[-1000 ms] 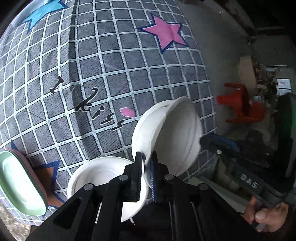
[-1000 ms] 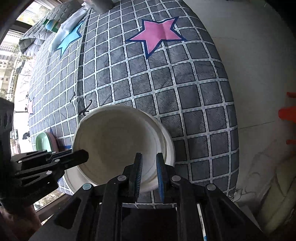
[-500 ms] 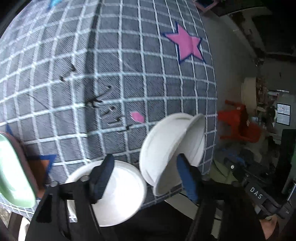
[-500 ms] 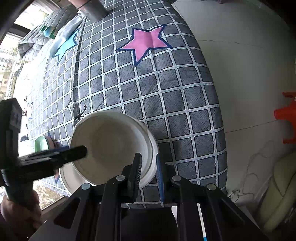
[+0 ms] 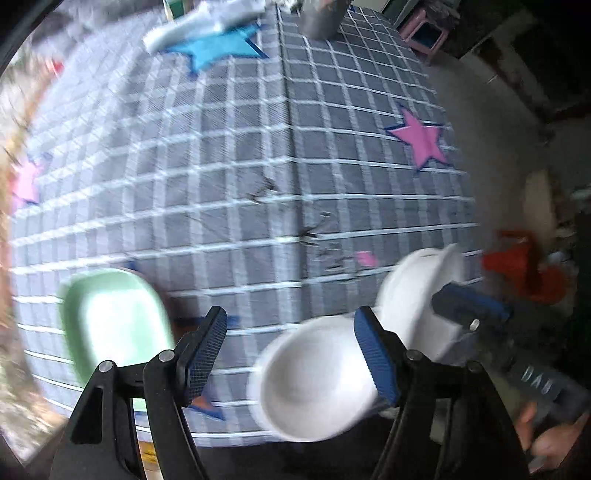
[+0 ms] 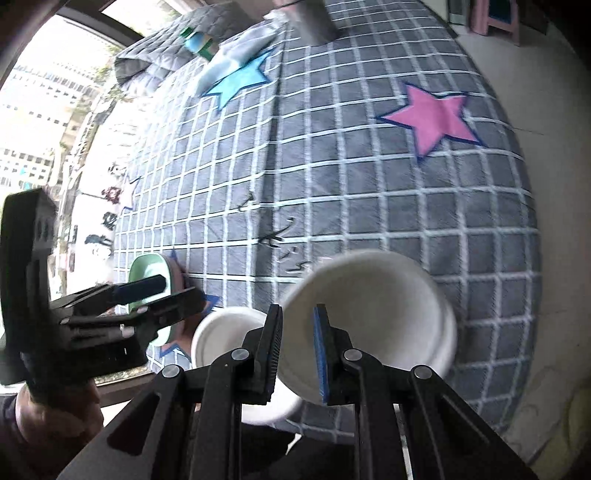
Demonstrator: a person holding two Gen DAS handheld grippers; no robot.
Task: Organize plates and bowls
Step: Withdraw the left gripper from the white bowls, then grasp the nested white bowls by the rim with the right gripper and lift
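My right gripper [image 6: 297, 345] is shut on the near rim of a white bowl [image 6: 373, 295] and holds it tilted above the bed's near edge. The same bowl [image 5: 424, 295] shows at the right of the left wrist view. A second white bowl [image 5: 314, 373] rests on the bedspread near the front edge; it also shows in the right wrist view [image 6: 229, 332]. My left gripper [image 5: 291, 354] is open and empty above the near edge, between this bowl and a green dish [image 5: 110, 325]. The green dish [image 6: 147, 269] sits on a pink one.
The grey checked bedspread [image 5: 258, 166] with pink and blue stars covers the bed. A grey cylinder [image 5: 321, 18] and folded cloth [image 5: 207, 22] lie at the far end. A red stool [image 5: 524, 266] stands on the floor at the right. A window is at the left.
My left gripper has let go of the white bowl's rim, opened wide and swung left toward the green dish. My right gripper keeps the white bowl and has lifted it to the right.
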